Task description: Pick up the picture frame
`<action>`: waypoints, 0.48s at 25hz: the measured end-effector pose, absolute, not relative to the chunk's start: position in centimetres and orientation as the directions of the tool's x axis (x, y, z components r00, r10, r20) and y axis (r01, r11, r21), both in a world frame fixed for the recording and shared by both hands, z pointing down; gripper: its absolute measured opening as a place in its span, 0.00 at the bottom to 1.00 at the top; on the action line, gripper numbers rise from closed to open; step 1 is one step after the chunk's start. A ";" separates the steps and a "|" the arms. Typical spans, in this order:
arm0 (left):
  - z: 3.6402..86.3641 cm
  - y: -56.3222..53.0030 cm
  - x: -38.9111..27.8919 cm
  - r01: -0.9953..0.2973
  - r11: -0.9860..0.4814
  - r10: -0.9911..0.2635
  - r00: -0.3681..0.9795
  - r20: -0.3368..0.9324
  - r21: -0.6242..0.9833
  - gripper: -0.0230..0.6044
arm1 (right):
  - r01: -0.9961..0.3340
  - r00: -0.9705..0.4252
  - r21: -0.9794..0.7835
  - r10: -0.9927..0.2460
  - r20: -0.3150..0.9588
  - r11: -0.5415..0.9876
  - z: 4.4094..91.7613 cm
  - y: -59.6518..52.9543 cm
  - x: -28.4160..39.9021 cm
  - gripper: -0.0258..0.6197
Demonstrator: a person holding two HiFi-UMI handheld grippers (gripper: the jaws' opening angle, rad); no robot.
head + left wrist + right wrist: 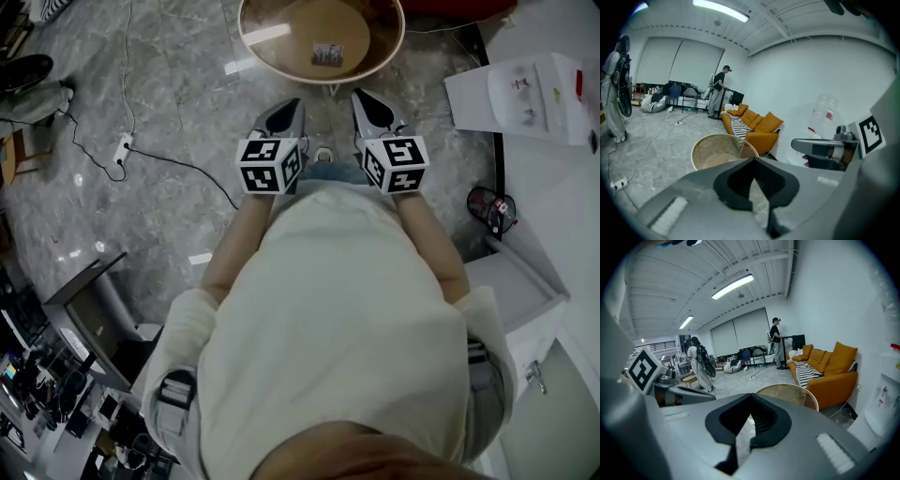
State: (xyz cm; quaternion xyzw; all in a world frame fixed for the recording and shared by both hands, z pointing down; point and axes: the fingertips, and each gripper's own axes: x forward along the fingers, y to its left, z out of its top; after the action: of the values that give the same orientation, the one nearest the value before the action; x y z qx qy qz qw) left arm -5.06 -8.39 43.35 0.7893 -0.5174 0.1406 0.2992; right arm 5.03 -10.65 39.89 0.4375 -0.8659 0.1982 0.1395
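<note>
1. Grey veined stone floor (169, 112): polished and glossy, with a thin black cable trailing across it at the left.

2. Round low table with a cream rim and a brownish see-through top (309, 80): stands directly ahead of both tools. Each gripper view shows it beyond the jaws (719, 138) (787, 386).

3. Left gripper (286, 111): grey plastic body, black ribbed pads, black-and-white marker cube at the rear. Its own view (752, 160) shows the jaws clenched together with nothing between them.

4. Right gripper (371, 103): same build. Its jaws are likewise closed on nothing (751, 398).

5. Small rectangular picture frame (327, 54): rests on the tabletop, near the edge that faces the person.
   - It is well apart from both grippers, straight ahead and roughly midway between the two lines they point along.
   - Neither hand is clearly nearer; the right tip may lead slightly.
   - Its long axis seems to run across the head view.
   - It is too small to tell whether it stands or lies flat, or what it is made of.
   - Judged from this, the next move is a forward reach with the jaws opened first.
</note>
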 end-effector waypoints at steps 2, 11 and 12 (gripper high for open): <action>43.8 -9.0 -4.8 -0.904 -0.282 -0.727 0.420 0.543 0.323 0.04 | -0.810 -0.583 -0.232 -0.691 0.427 0.539 40.6 -11.1 5.1 0.04; 48.5 -12.3 -4.4 -0.910 -0.281 -0.677 0.414 0.608 0.307 0.04 | -0.806 -0.585 -0.257 -0.653 0.481 0.532 44.9 -13.9 4.7 0.04; 49.3 -12.8 -4.4 -0.908 -0.286 -0.668 0.418 0.615 0.307 0.04 | -0.812 -0.577 -0.256 -0.653 0.490 0.525 45.5 -14.4 4.7 0.04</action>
State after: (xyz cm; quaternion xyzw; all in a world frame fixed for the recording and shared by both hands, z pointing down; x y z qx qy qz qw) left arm -4.38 -12.79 49.30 0.7795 -0.5055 0.1879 0.3187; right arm 4.70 -14.37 45.52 0.4274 -0.8567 0.2338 0.1696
